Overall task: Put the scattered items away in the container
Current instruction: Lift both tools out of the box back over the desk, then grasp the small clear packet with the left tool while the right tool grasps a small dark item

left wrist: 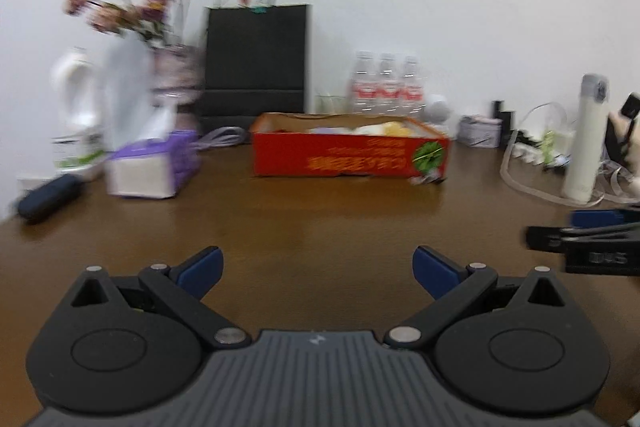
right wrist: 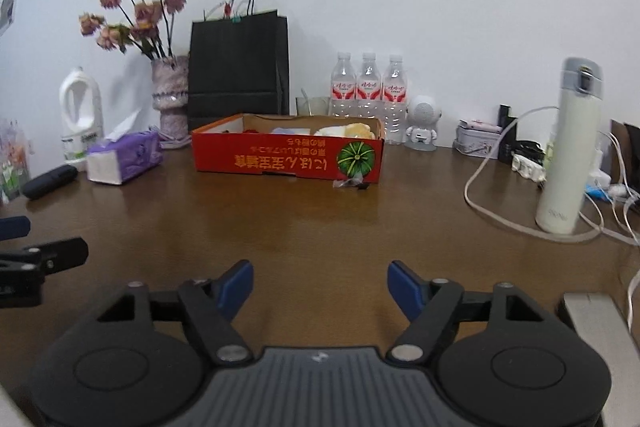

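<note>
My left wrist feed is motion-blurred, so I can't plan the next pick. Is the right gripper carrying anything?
Observer: No. The right gripper is open, with only bare table between its fingers.
Operator: Is anything still loose outside the container?
Observer: Yes, a small clear wrapper lies on the table just in front of the red box, by its watermelon picture.
Operator: Is there any obstacle on the right that I can't see?
Observer: A grey block sits at the near right, beside the right gripper.
</note>
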Demonstrator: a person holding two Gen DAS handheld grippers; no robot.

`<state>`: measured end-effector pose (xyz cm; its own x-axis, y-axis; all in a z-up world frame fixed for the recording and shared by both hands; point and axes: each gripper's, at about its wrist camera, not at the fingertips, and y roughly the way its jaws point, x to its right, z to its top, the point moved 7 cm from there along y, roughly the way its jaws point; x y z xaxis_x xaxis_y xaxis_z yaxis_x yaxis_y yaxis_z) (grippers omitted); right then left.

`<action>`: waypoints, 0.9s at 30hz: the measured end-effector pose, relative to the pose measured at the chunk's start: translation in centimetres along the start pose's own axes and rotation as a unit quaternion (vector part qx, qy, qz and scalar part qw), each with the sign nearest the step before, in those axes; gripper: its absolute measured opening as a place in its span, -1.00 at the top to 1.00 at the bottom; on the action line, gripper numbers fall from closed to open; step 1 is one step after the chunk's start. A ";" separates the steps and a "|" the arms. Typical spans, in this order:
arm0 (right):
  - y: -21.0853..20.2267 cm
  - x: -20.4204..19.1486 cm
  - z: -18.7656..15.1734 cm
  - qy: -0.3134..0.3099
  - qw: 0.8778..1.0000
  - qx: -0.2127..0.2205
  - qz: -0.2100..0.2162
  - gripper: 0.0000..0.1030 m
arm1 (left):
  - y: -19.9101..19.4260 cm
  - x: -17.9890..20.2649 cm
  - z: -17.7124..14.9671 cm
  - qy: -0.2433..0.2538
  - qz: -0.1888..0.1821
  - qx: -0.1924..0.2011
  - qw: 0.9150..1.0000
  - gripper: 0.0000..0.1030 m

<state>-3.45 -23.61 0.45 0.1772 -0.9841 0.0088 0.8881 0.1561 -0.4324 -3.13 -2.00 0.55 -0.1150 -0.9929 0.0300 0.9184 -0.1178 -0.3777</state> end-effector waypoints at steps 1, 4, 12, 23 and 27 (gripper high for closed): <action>1.4 0.5 0.9 0.002 1.000 -0.006 0.004 -0.36 | 1.8 0.2 0.4 0.001 -0.019 -0.013 1.000 -1.00; 6.1 2.0 3.2 0.057 0.998 -0.024 0.023 -0.20 | 6.8 1.0 1.5 0.002 -0.045 -0.051 0.998 -0.99; 21.8 4.7 7.0 0.037 0.996 -0.078 -0.012 0.26 | 16.2 4.2 5.5 0.074 -0.097 -0.068 0.990 -0.68; 26.8 6.0 7.7 0.032 0.994 -0.104 0.019 0.72 | 26.2 10.2 6.1 0.145 -0.202 -0.122 0.961 -0.47; 25.0 7.6 7.5 0.069 0.992 -0.104 -0.003 0.72 | 29.3 12.1 6.2 0.150 -0.203 -0.127 0.959 -0.45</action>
<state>23.29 -26.58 -3.55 0.0995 -0.9893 -0.1064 0.7794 0.1439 -0.6097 24.68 -17.60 -4.44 -0.5833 -0.8116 -0.0312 0.6571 -0.4490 -0.6054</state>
